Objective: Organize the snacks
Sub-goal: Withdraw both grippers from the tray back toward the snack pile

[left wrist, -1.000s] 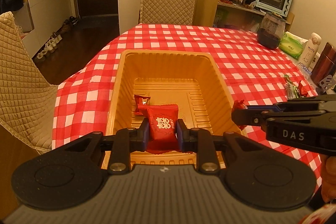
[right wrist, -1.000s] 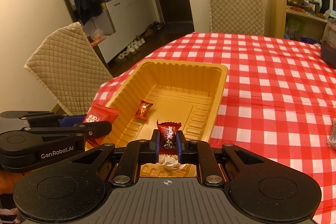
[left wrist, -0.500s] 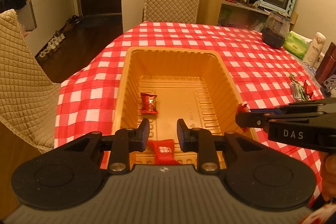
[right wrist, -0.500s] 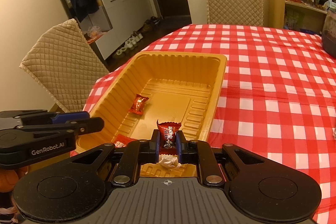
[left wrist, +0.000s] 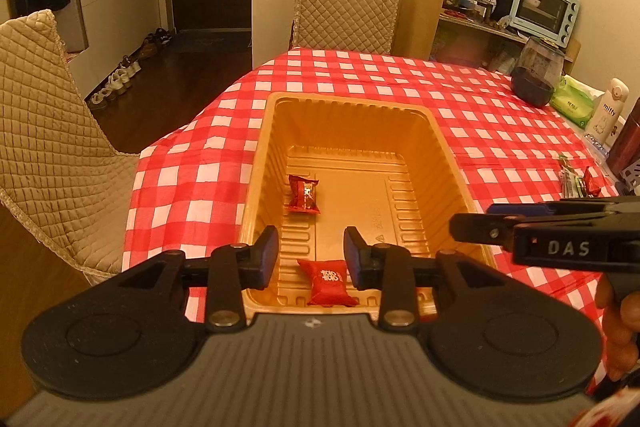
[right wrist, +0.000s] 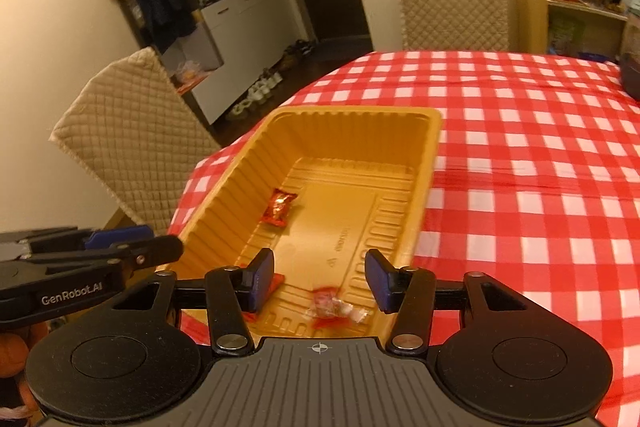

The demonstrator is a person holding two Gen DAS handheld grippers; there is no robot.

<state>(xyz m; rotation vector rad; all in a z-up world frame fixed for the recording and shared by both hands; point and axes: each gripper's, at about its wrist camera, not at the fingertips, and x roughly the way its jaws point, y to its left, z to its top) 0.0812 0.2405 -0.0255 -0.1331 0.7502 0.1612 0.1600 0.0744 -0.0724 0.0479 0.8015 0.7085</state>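
**Both grippers let go over the tray**

We hold our left gripper above the near end of the golden plastic tray; its jaws have just been opening and stand apart, gripping nothing; the red packet with white lettering lies loose on the tray floor below them, by the near wall. Our right gripper hangs over the same near end, a little to the right; its jaws have just been opening wide and are released; a blurred red-and-clear wrapped candy sits beneath them in the tray, touching neither pad. A third snack, a shiny red candy, lies farther in, toward the tray's left wall. The tray rests on the red-and-white checked tablecloth; more wrapped snacks lie on the cloth well to the right; quilted chairs stand at the left and the far side.
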